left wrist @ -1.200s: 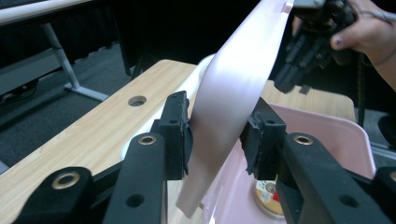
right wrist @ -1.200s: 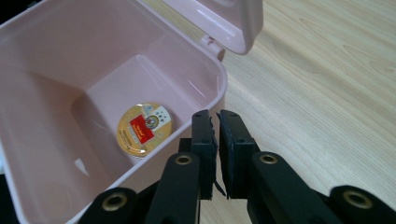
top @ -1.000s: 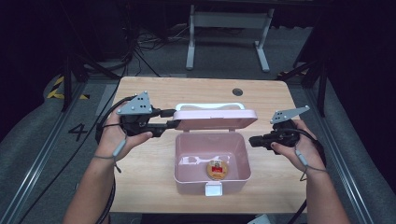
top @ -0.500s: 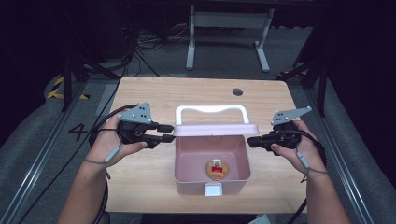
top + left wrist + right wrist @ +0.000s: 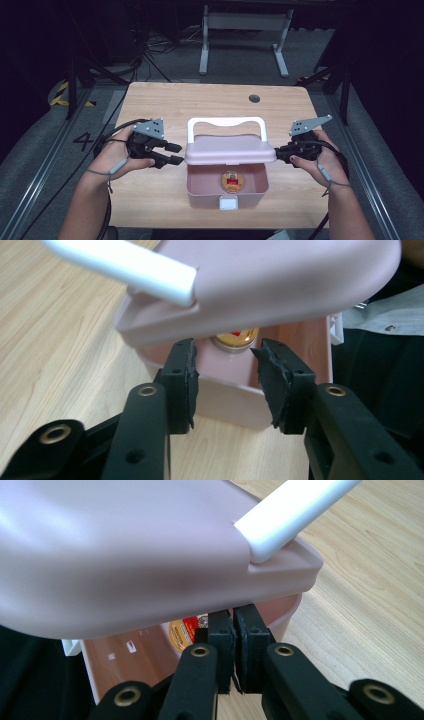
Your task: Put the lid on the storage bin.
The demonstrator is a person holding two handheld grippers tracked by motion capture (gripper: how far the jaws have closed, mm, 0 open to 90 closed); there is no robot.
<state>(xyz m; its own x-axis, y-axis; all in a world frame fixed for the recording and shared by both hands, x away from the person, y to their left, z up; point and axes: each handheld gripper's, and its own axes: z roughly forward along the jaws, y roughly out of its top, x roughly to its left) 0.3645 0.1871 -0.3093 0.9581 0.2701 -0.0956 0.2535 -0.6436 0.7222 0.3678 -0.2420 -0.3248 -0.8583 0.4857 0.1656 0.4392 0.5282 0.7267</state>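
Two tools flank a pink box (image 5: 227, 190) on the bench (image 5: 170, 107), left tool (image 5: 172, 154) with jaws apart, right tool (image 5: 279, 154) pressed together under the half-raised lid (image 5: 230, 150), round tin (image 5: 232, 180) inside.

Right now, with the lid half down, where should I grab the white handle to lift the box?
Judging from the high view, take the white handle at the middle of its top bar, coming from above. It stands upright behind the lid, its crossbar clear.
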